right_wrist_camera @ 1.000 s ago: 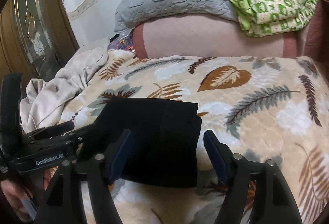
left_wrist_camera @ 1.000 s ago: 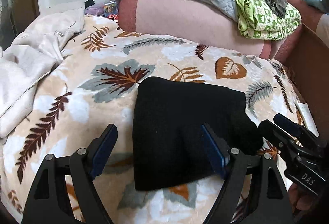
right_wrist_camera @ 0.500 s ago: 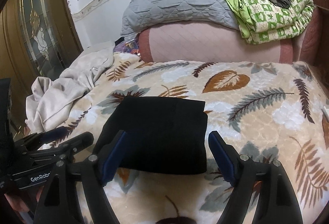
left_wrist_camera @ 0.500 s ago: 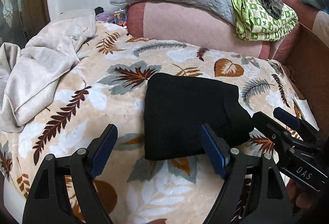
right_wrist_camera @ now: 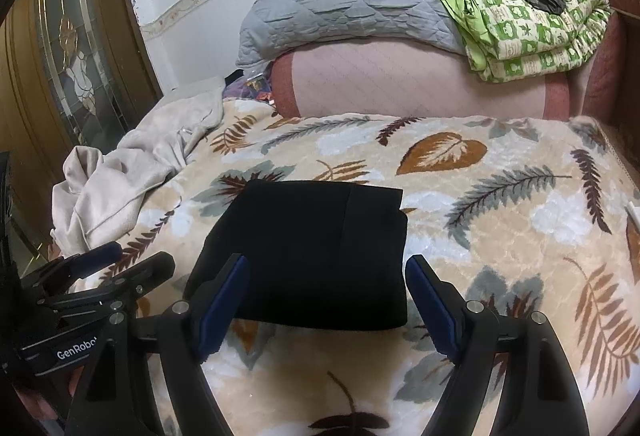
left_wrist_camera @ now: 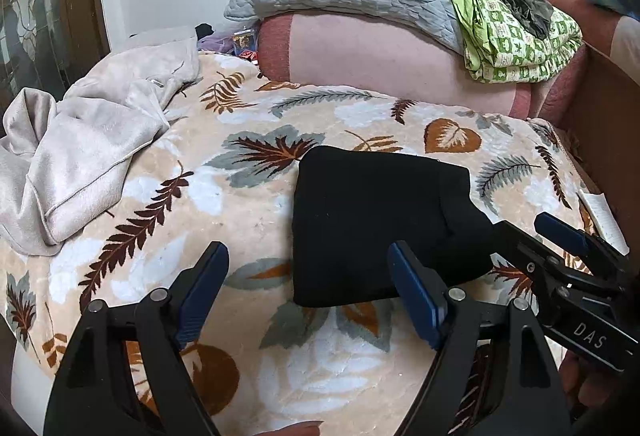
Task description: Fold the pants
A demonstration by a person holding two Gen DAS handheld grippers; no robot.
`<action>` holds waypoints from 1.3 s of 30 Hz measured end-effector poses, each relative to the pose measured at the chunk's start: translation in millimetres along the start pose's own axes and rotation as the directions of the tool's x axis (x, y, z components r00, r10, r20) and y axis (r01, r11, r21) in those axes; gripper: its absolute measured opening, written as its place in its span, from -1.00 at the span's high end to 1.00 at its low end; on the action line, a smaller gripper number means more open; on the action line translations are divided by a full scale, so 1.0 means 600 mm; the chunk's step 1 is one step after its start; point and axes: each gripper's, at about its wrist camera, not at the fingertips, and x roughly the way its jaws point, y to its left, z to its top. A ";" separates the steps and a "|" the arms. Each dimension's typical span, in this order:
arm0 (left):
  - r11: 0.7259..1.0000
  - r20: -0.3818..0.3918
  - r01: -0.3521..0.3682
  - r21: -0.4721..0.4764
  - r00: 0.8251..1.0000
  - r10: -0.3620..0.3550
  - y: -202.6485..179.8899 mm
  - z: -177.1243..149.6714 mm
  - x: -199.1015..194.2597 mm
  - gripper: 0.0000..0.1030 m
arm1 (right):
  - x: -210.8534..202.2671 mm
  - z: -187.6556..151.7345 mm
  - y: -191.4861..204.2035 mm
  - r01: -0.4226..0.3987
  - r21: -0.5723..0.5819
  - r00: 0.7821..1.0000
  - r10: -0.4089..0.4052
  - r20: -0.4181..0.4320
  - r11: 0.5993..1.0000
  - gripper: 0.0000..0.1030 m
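black pants lie folded into a compact rectangle on the leaf-print blanket, roughly mid-bed, near the front edge; folding looks about done from how flat and squared the bundle sits. left gripper jaws spread wide, nothing between the pads, hovering above the blanket on the near side of the bundle; pants sit ahead and toward its right finger, whose tip overlaps the bundle's near edge in view, contact can't tell. right gripper also released and empty, bundle straight ahead between and beyond its fingers, near hem just past the tips. seen from the right wrist view the bundle's long axis runs front to back, away from the jaws, slightly skewed left. right gripper is the better centred one, so any final tidy or pick-up would likely fall to it, going forward and down. crumpled beige garment well apart at left, pillows at the back, not involved
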 end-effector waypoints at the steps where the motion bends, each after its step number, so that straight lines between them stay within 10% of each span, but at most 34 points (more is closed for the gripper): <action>1: 1.000 0.000 0.001 -0.002 1.000 -0.001 0.000 0.000 -0.001 -0.60 | 0.000 0.000 0.000 -0.002 0.000 1.000 0.002 0.000 1.000 -0.58; 39: 1.000 -0.003 -0.004 0.003 1.000 0.004 -0.005 -0.002 0.004 -0.60 | 0.014 -0.003 0.007 -0.027 0.004 1.000 0.027 -0.016 1.000 -0.59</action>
